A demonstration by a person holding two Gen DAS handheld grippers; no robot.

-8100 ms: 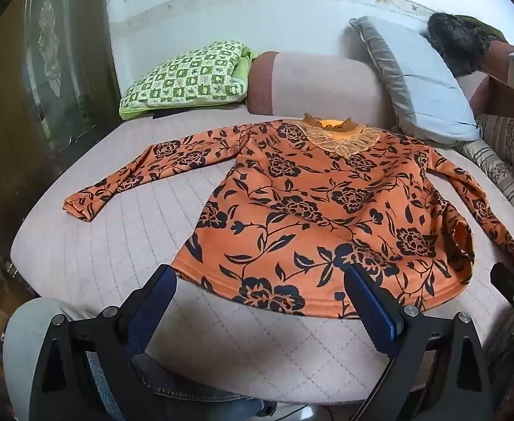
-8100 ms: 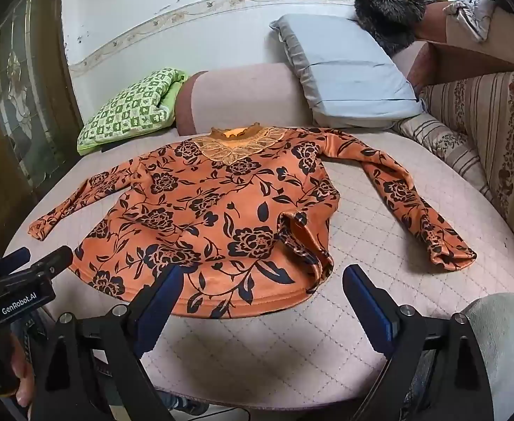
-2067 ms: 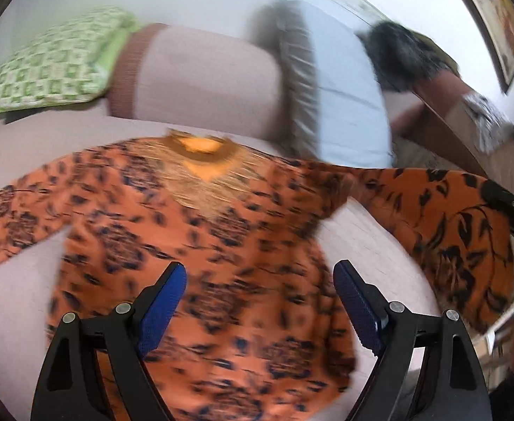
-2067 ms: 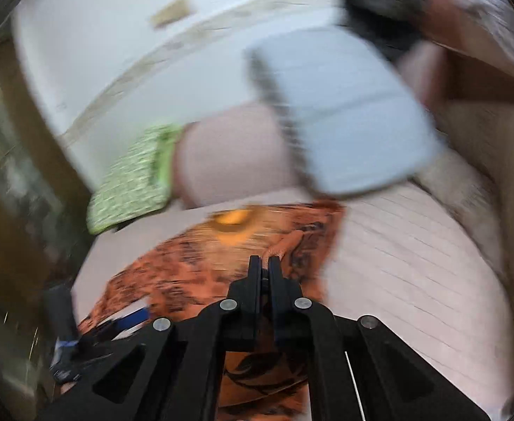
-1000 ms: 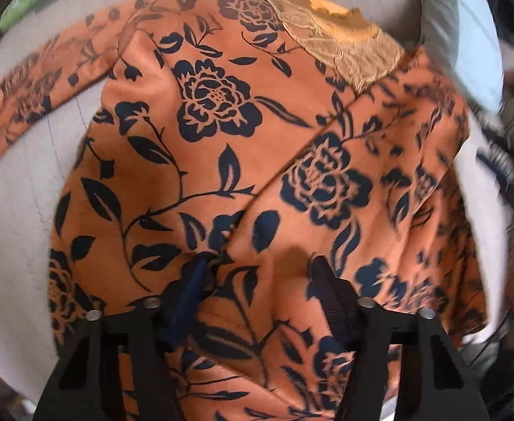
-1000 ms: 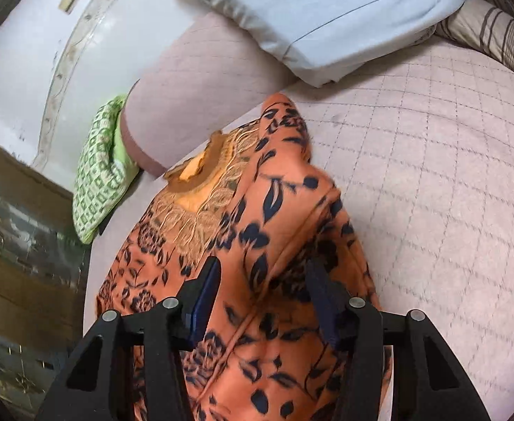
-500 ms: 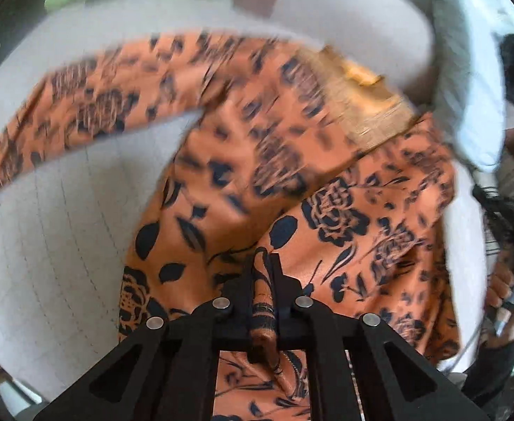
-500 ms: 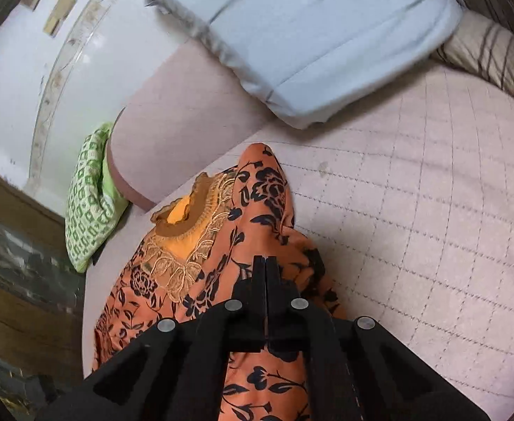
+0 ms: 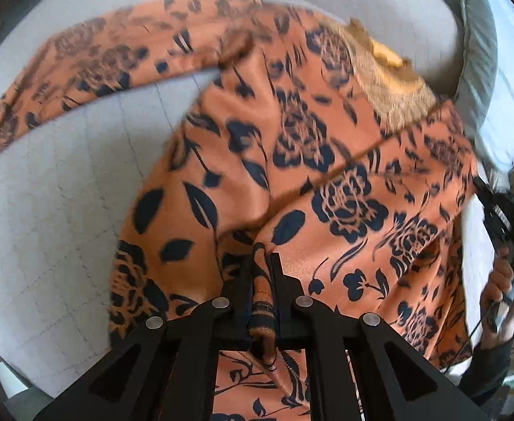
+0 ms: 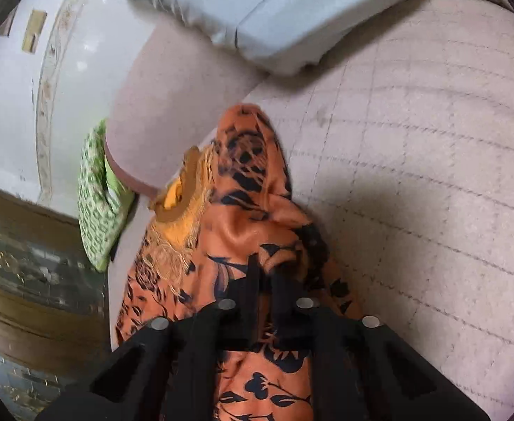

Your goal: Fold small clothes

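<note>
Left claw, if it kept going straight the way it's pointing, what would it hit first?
The left claw is already shut on a fold of the orange floral top. Straight ahead lies more of that top, probably its chest panel; depth is unclear.

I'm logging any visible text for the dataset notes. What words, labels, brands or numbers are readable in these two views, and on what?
None can be read: the orange floral top, the grey pillow and the green checked cushion carry only patterns.
The other tool at the left view's right edge shows no legible marking.
</note>
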